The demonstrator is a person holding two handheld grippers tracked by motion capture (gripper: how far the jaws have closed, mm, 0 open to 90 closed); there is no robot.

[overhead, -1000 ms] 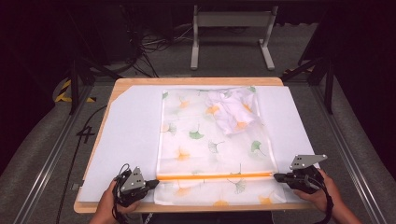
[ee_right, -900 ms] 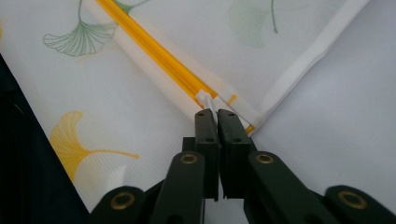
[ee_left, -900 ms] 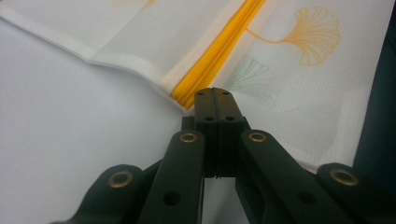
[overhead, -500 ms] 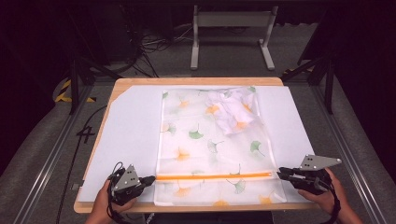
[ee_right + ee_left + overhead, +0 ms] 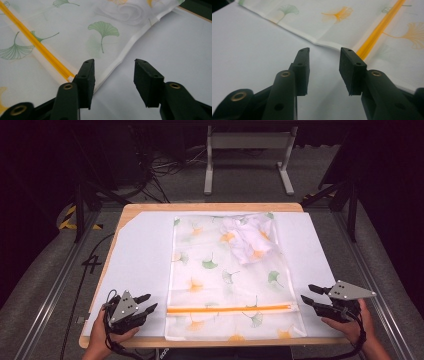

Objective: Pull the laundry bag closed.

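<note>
A translucent white bag [image 5: 230,275] printed with green and orange ginkgo leaves lies flat on the table, its orange zipper [image 5: 230,309] running across near the front. A crumpled white cloth [image 5: 248,238] shows through its far right corner. My left gripper [image 5: 146,303] stands open off the bag's left edge [image 5: 312,40], nothing between its jaws. My right gripper [image 5: 308,293] is open just beyond the bag's right edge [image 5: 130,47], near the zipper's end [image 5: 67,75].
A white sheet [image 5: 140,265] covers the wooden table [image 5: 150,207]. A metal stand [image 5: 247,150] and cables lie on the floor behind. Metal rails run down both sides of the table.
Both grippers have drawn outward and a little back from the bag's front corners and now stand open beside it. The bag lies still.
</note>
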